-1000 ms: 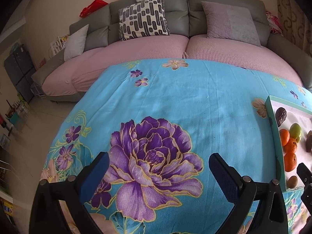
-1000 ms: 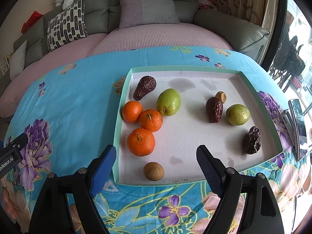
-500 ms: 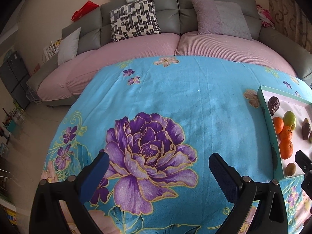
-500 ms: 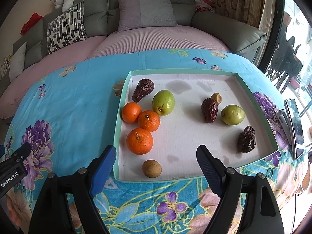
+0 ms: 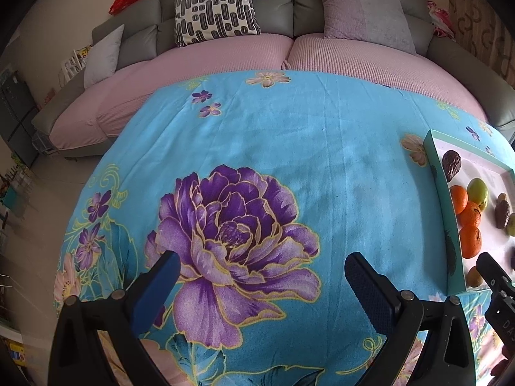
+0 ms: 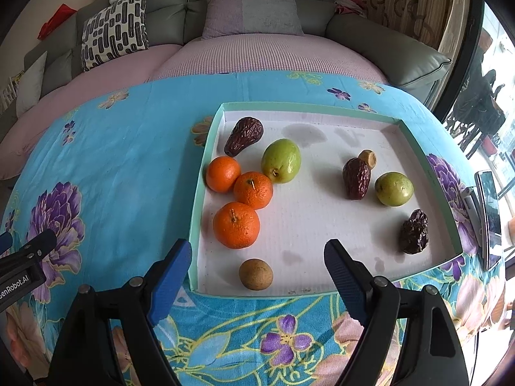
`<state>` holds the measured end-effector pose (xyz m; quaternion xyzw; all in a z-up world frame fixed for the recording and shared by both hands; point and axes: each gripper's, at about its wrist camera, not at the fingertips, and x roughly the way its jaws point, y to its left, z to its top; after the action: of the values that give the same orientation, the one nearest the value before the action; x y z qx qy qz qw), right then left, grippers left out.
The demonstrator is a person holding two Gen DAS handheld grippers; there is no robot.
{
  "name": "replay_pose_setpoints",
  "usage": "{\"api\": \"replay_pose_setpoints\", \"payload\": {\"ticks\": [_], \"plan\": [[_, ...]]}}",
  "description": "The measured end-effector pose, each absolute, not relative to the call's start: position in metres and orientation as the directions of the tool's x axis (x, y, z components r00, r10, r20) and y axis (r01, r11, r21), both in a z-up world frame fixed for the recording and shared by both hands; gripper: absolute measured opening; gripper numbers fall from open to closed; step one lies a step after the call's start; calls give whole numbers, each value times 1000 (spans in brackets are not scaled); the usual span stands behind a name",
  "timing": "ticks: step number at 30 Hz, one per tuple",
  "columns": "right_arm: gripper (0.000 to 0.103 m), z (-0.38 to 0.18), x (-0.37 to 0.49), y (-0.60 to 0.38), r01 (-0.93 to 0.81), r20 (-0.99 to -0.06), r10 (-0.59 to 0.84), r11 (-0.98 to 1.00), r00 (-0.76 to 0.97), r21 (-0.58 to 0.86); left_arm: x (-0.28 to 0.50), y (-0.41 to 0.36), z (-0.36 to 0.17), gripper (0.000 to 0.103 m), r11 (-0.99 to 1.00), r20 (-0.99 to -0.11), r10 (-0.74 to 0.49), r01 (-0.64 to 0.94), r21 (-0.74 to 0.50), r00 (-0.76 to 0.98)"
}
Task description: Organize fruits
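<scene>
A shallow tray with a green rim (image 6: pixel 206 157) and white floor lies on the floral cloth. It holds three oranges (image 6: pixel 236 224), two green fruits (image 6: pixel 281 160), three dark wrinkled dates (image 6: pixel 356 178) and two small brown round fruits (image 6: pixel 256 274). My right gripper (image 6: pixel 257 267) is open and empty, just above the tray's near edge, its fingers either side of the nearer brown fruit. My left gripper (image 5: pixel 259 275) is open and empty over the purple flower print, left of the tray (image 5: pixel 433 160).
The blue floral cloth (image 5: pixel 289 148) covers the table. A grey sofa with pink seat covers (image 5: pixel 244 51) and cushions stands behind it. A phone (image 6: pixel 489 215) lies at the table's right edge. A window is at the right.
My right gripper has moved forward toward the tray, so the fruits look larger. My left gripper has shifted slightly forward over the cloth. Both stay open.
</scene>
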<state>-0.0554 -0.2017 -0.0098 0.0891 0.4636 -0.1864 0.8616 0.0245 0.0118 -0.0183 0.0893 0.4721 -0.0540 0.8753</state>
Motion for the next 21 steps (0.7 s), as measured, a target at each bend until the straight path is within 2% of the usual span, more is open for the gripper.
{"api": "replay_pose_setpoints", "payload": {"ticks": [21], "plan": [[85, -13, -54, -203, 404, -842, -240, 914, 482, -29, 21, 6, -18, 103, 971, -838, -46, 220, 90, 543]]}}
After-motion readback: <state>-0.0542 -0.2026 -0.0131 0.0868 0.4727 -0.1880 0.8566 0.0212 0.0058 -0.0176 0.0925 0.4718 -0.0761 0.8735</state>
